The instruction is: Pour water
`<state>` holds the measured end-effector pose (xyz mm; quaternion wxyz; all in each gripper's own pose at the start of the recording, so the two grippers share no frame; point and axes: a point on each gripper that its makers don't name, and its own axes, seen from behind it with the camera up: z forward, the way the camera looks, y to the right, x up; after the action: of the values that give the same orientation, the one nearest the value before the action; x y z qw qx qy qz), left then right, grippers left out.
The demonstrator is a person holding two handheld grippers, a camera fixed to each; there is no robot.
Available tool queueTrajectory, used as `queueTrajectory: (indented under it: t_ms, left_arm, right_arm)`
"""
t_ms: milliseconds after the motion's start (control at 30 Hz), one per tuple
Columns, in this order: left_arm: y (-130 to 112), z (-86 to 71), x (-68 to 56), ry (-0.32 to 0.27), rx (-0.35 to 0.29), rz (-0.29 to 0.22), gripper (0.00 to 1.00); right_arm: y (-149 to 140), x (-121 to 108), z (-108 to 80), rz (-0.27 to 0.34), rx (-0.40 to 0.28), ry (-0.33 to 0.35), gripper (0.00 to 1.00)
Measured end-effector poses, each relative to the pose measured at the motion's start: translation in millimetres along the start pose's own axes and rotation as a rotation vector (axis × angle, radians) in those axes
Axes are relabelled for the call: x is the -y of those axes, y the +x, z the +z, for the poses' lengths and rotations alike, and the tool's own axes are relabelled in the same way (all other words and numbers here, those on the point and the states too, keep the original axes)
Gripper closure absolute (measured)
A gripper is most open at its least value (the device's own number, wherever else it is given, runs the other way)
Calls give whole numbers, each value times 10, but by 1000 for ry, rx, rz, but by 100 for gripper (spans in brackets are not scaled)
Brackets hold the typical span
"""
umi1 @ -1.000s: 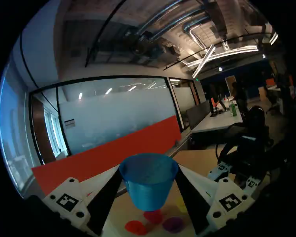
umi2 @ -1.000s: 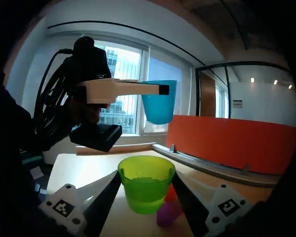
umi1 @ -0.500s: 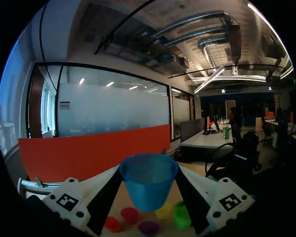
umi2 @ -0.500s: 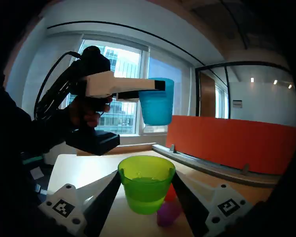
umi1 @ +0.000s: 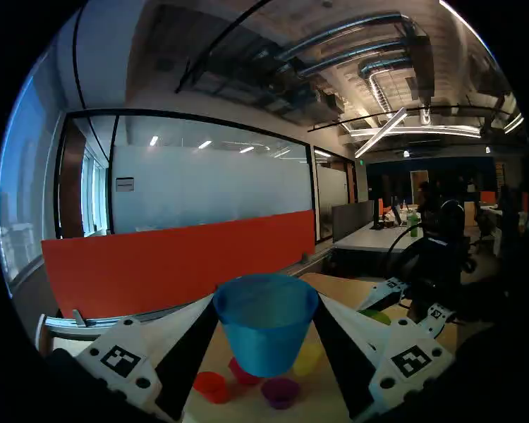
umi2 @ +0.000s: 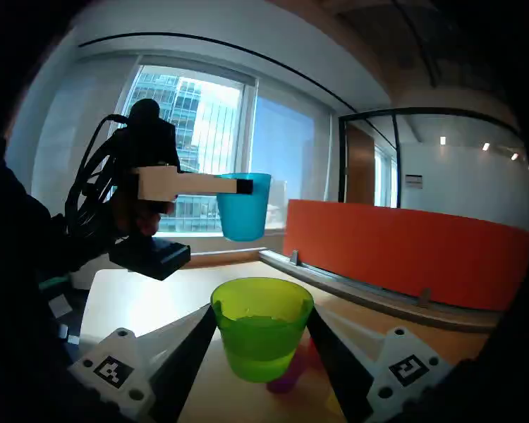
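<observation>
A: The left gripper [umi1: 266,314] is clamped on a blue cup [umi1: 266,331], both fingers pressing its sides just under the rim. The cup is upright.

B: In the right gripper view that left gripper [umi2: 242,187] is held level, high above the table [umi2: 141,299]. A hand [umi2: 143,220] wraps the handle underneath, and the blue cup [umi2: 243,210] hangs upright at the fingertips, in front of the window.

A: And the right gripper [umi2: 262,321]?

B: Low and level, squeezing a green cup [umi2: 262,331] from both sides. It's upright, with water [umi2: 261,326] partway up. I cannot tell whether it rests on the table.

A: Small coloured cups [umi1: 279,391] sit on the tabletop beneath the blue one.
</observation>
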<state>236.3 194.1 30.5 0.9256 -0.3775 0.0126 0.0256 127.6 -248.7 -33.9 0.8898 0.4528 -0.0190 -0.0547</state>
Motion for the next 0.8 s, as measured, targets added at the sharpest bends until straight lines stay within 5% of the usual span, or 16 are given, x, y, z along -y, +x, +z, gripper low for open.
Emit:
queueTrajectory:
  t_ms: [367,800]
  left_arm:
    - [-364,-154,56,6,48,-15,12]
    - [-651,-247,47,4,99,28,12]
  right_arm:
    - [-33,-211,-202,-8,30,-50,10]
    - [-13,-334,-338,19,33,-65,10]
